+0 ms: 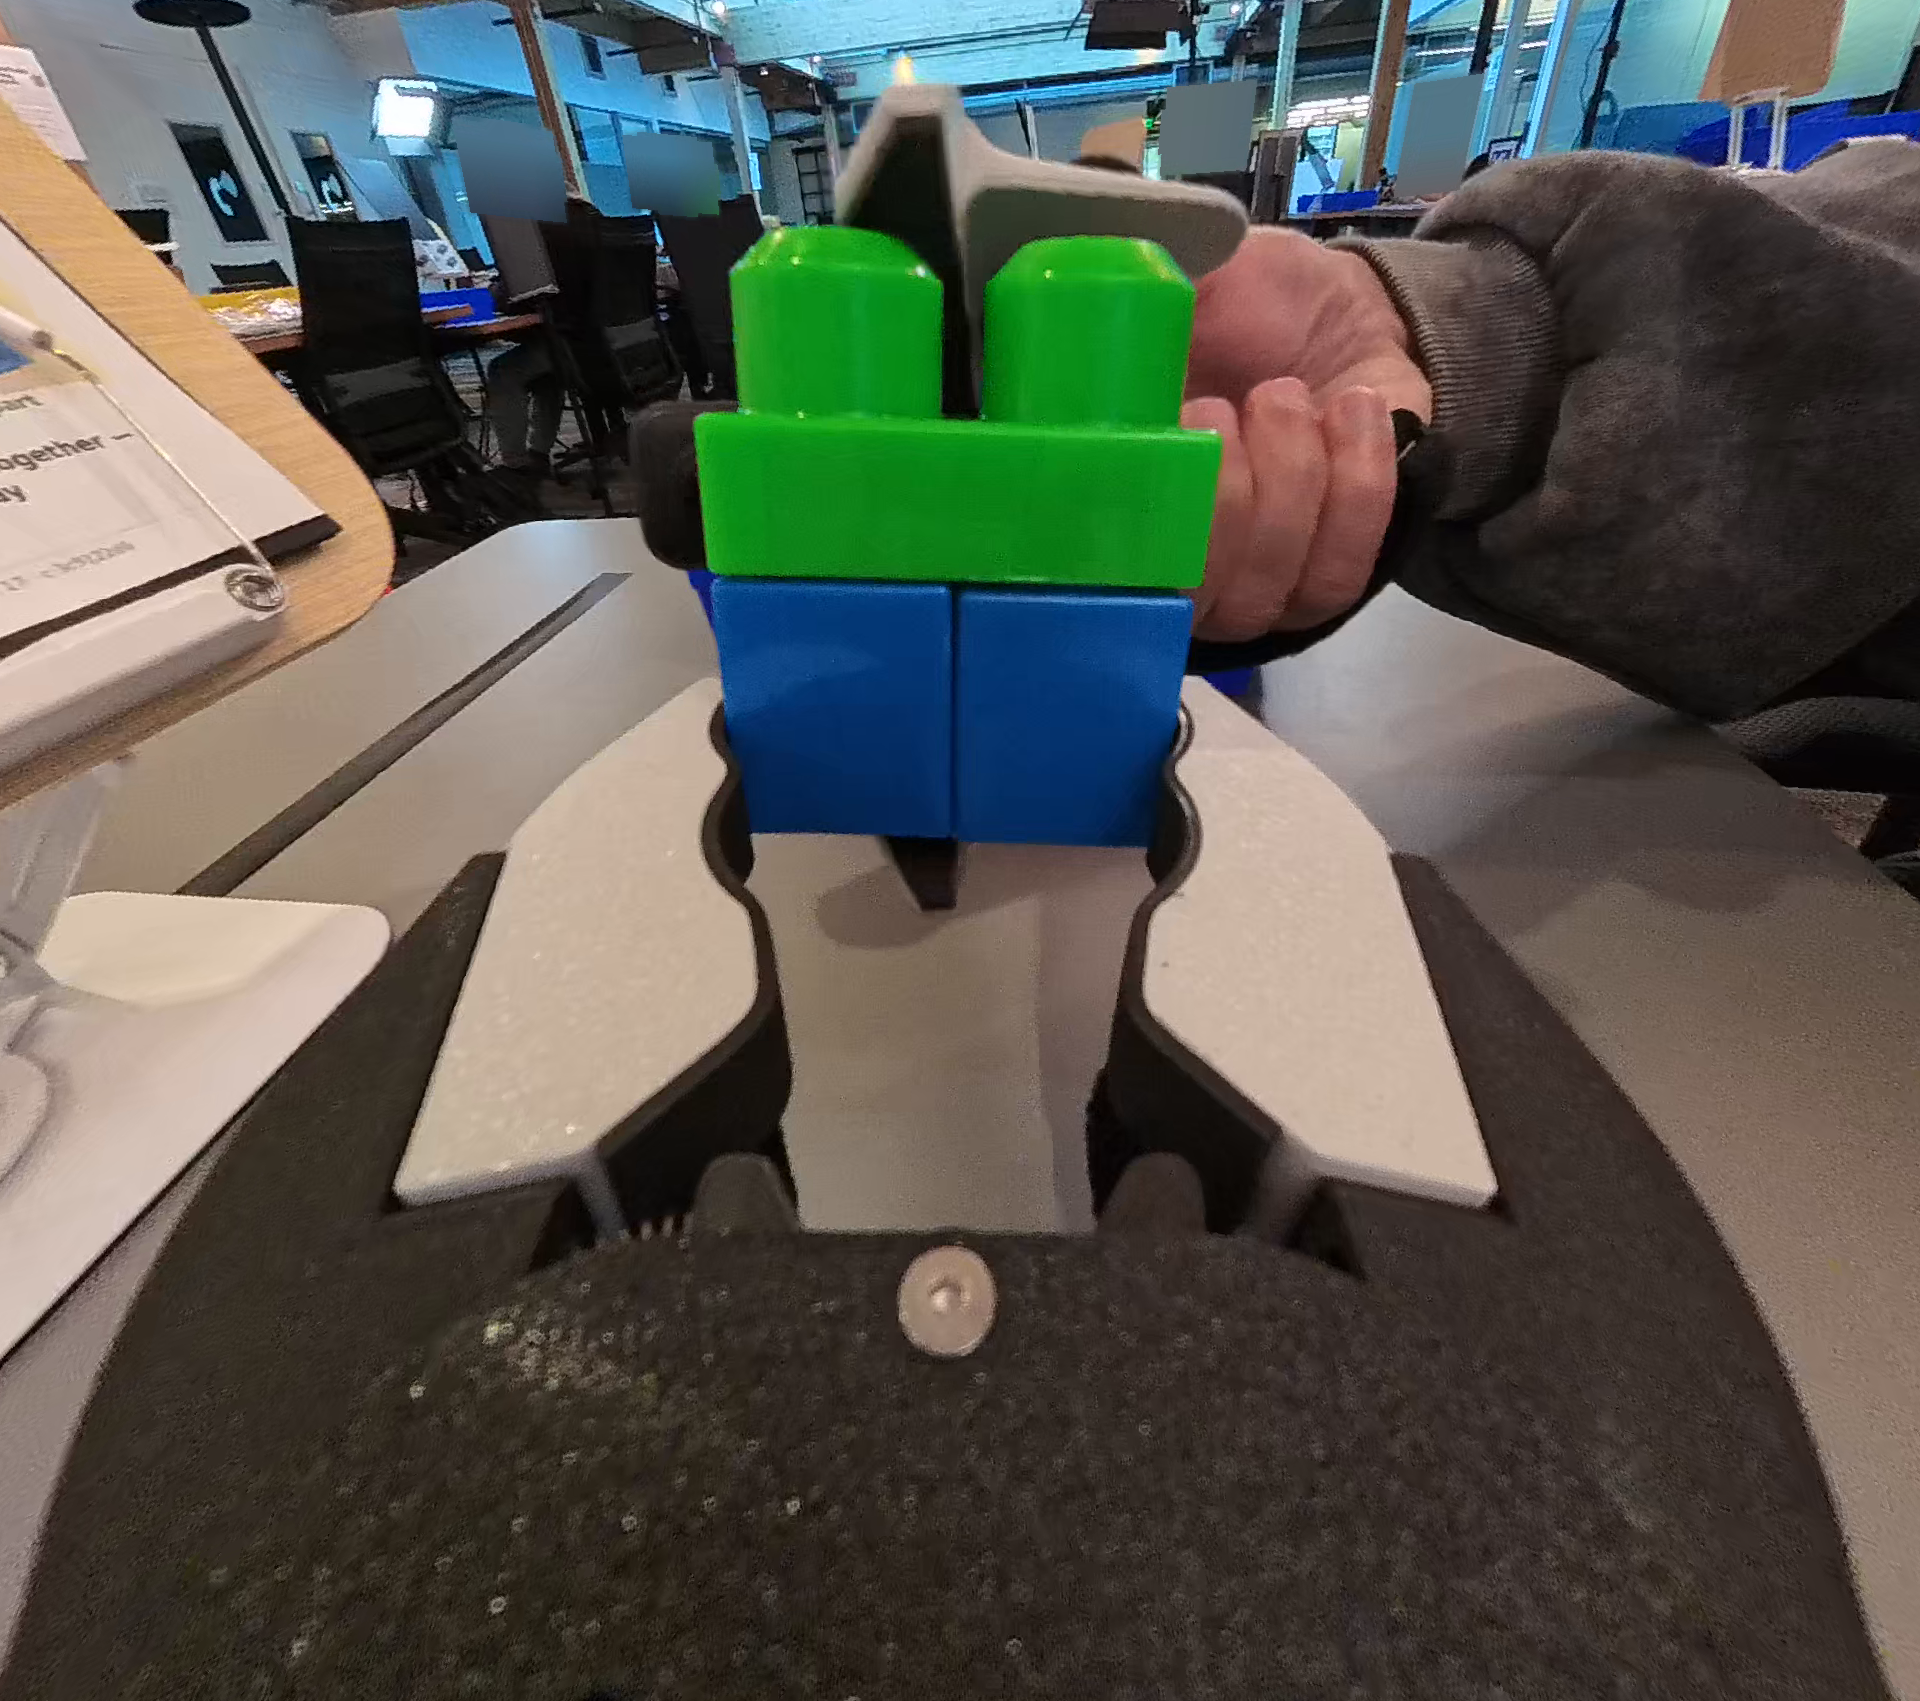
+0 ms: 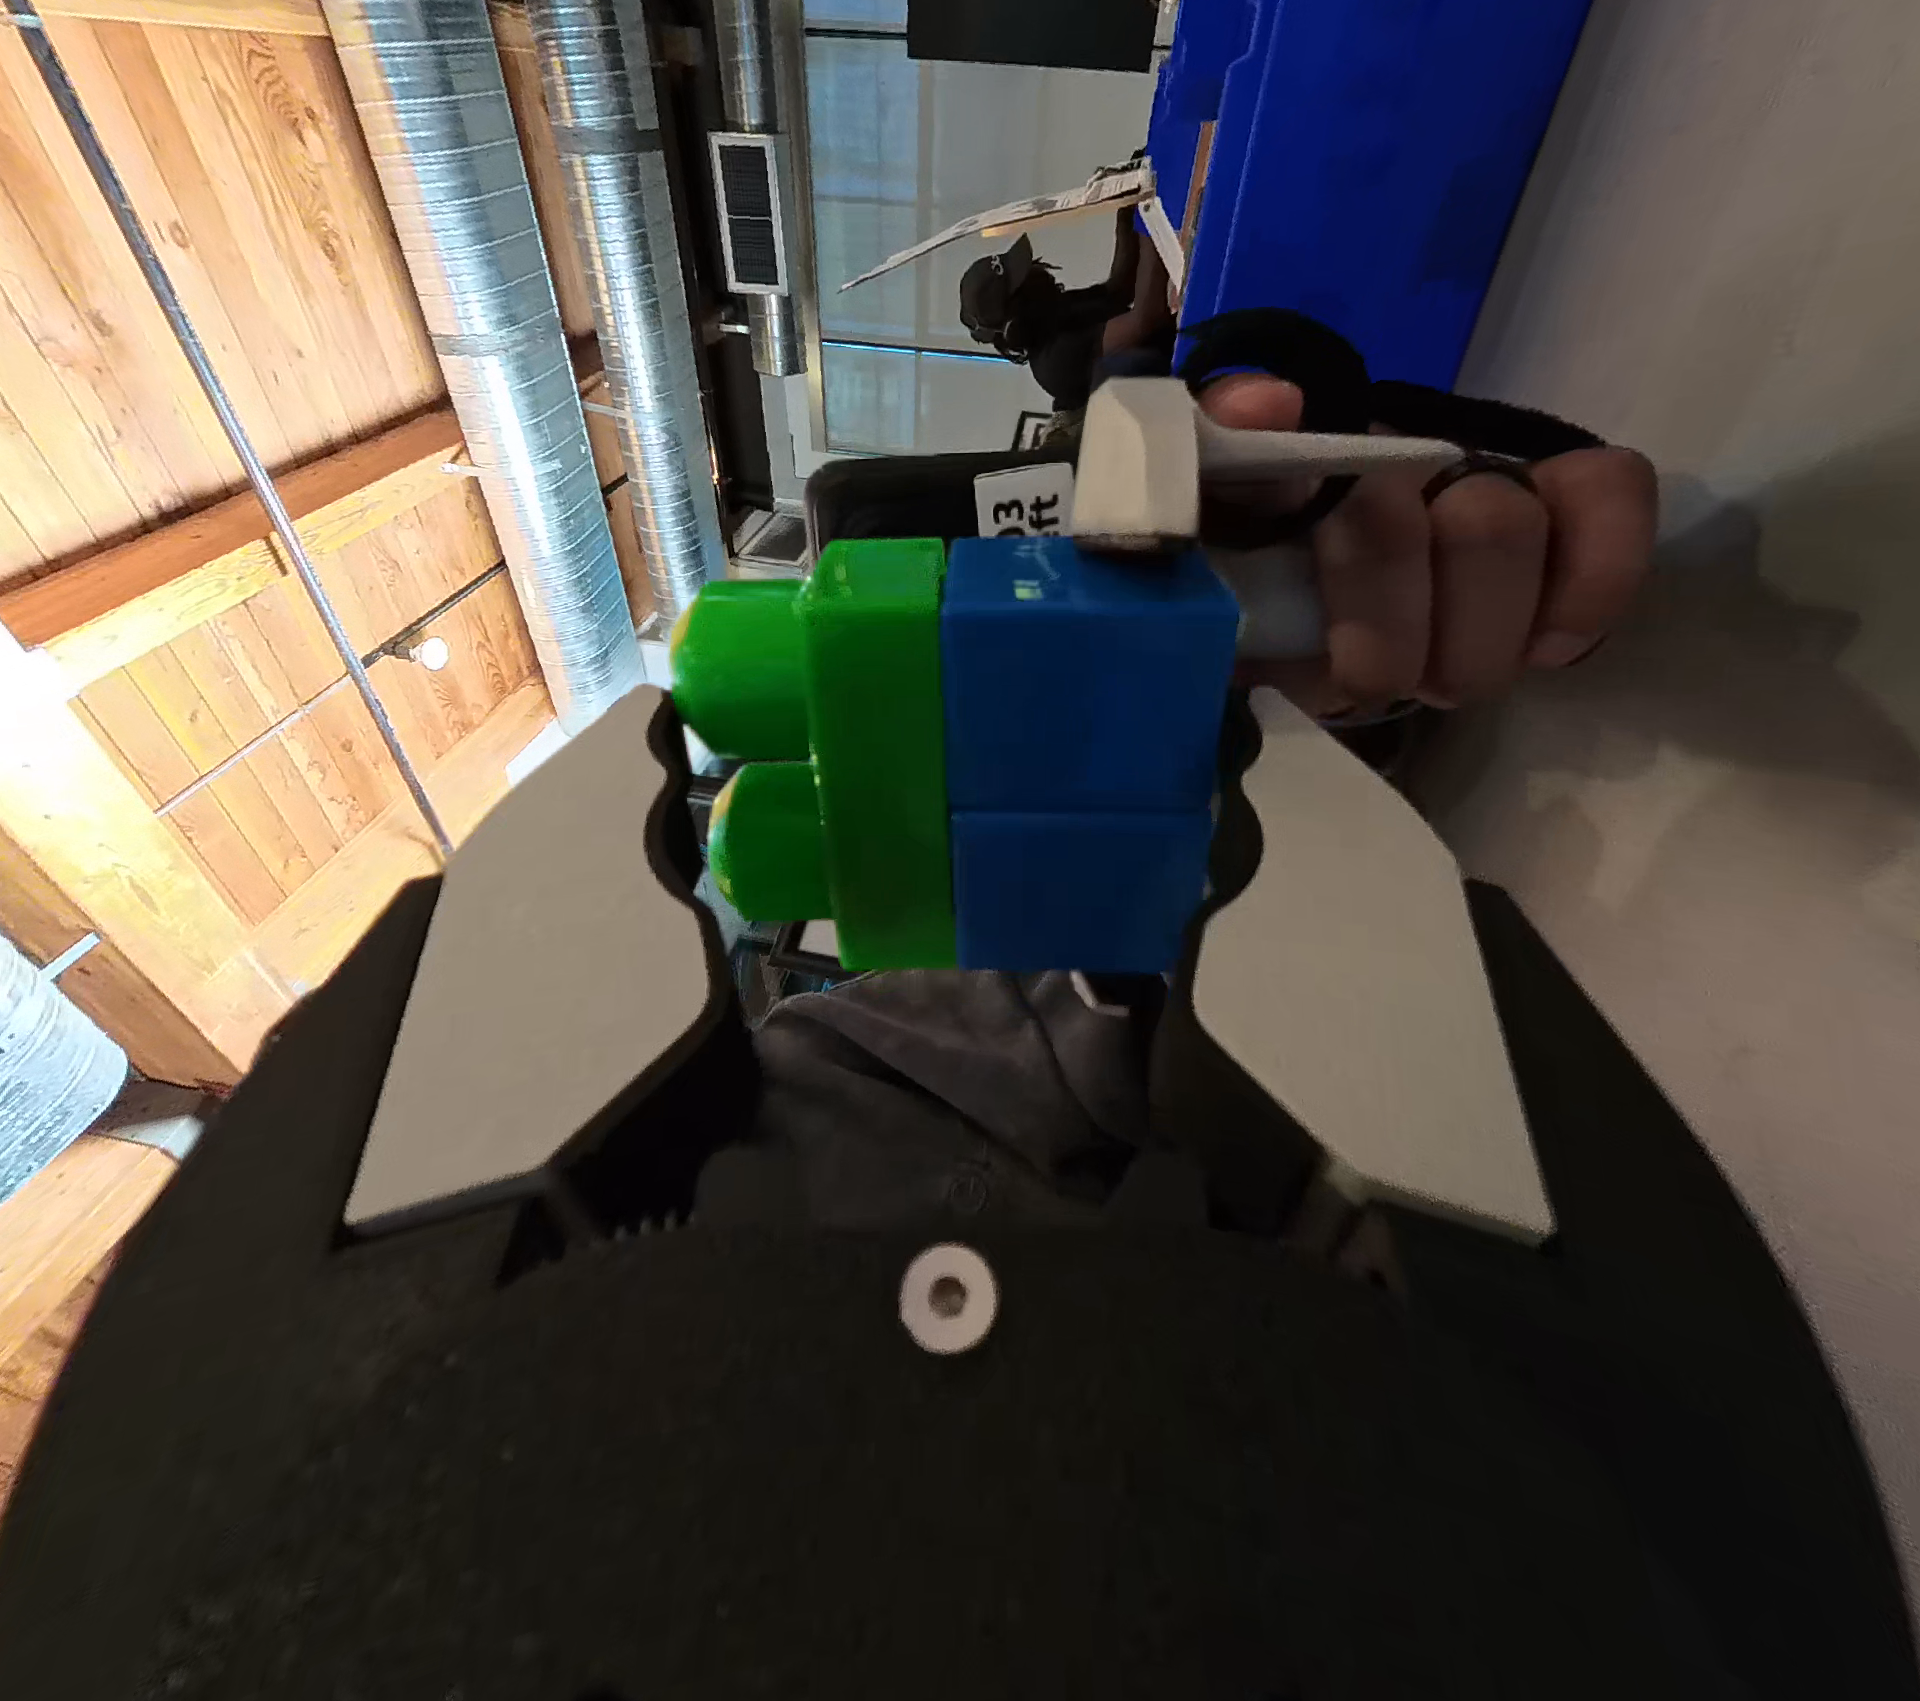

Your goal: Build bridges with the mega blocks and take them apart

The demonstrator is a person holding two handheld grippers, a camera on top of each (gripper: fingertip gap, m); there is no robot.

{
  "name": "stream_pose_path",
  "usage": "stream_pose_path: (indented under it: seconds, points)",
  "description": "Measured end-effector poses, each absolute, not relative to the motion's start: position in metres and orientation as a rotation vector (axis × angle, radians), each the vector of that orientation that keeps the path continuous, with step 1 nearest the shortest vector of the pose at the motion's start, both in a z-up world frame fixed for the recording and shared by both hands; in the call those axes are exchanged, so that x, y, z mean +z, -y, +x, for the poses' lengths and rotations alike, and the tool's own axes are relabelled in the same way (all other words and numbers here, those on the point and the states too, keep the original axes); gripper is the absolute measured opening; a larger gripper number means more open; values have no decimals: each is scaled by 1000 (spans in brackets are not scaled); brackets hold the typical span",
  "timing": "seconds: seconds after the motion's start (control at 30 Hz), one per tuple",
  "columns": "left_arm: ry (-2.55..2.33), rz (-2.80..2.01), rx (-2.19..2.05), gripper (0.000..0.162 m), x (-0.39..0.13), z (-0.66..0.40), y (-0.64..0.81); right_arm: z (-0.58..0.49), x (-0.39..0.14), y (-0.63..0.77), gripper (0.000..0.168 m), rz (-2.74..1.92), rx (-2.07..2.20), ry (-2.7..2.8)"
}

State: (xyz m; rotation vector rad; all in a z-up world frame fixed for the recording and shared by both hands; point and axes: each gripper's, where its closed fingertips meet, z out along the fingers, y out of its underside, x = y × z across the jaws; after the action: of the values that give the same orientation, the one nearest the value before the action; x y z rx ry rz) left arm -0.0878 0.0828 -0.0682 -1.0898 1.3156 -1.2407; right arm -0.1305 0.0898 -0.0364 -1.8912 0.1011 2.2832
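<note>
Left hand-held gripper (image 1: 951, 778) clamps blue blocks (image 1: 951, 711); green block (image 1: 956, 498) studs up.

The right tool (image 2: 951, 820) clamped the stack top to bottom: green block (image 2: 883, 768) on two blue blocks (image 2: 1081, 758). The left tool's fingertip (image 2: 1138, 462) seemingly touched the blue side.

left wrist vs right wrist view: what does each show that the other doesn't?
Left wrist only: a grey table, a document stand at left, office chairs behind, and the hand working the right gripper.
Right wrist only: a rolled view with wood ceiling, metal ducts and blue bins.
Both: the green block on two blue blocks, with both sets of jaws closed on the stack.
</note>
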Motion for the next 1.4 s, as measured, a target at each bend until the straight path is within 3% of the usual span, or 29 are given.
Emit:
stream_pose_path:
  seconds: [0.73,0.8,0.93,1.1,1.27,1.37,1.4]
  points:
    - [-1370,-1105,-1224,74,-76,-87,-78,-133,-43,-80,92,-2079,2158,33]
    - [-1357,-1109,-1222,74,-76,-86,-79,-125,-41,-81,101,-2158,1999,94]
    - [-1331,-1130,-1193,74,-75,-87,-87,-101,-29,-90,103,-2343,1533,185]
    - [-1324,-1186,-1069,74,-84,-83,-98,-90,-41,-99,94,-2654,711,365]
    - [-1353,-1246,-957,74,-99,-81,-106,-92,-60,-104,87,-2783,308,402]
    - [-1329,-1244,-973,74,-95,-83,-108,-96,-73,-105,82,-2832,286,372]
    - [-1326,-1244,-974,74,-94,-84,-108,-96,-76,-105,71,-2842,284,367]
